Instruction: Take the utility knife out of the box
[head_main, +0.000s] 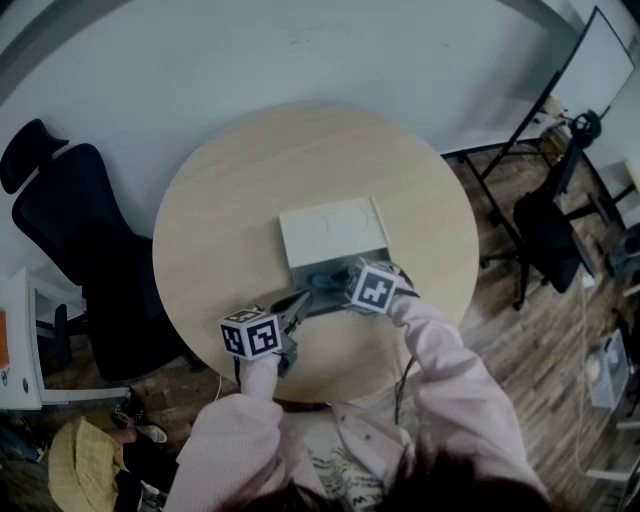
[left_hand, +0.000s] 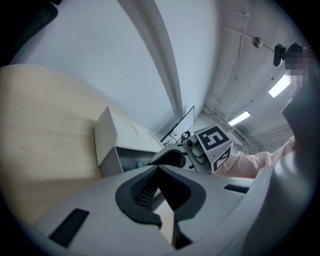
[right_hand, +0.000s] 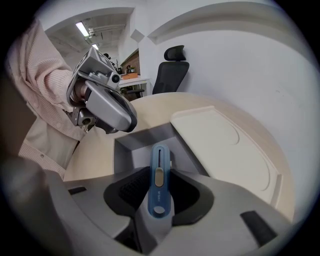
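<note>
Round wooden table (head_main: 220, 230), white box (right_hand: 131, 150) on it with the lid (right_hand: 225, 145) flipped back. Right gripper (right_hand: 159, 199) has its 2 jaws clamped on the blue utility knife (right_hand: 160, 167), which pokes out ahead of them, just above the open box. Left gripper (left_hand: 159, 171) sits close beside it, jaws pinched together, nothing visibly held.

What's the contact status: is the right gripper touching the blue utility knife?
Touching. The right gripper view shows the right gripper clamped on both sides of the blue utility knife, above the open box.
</note>
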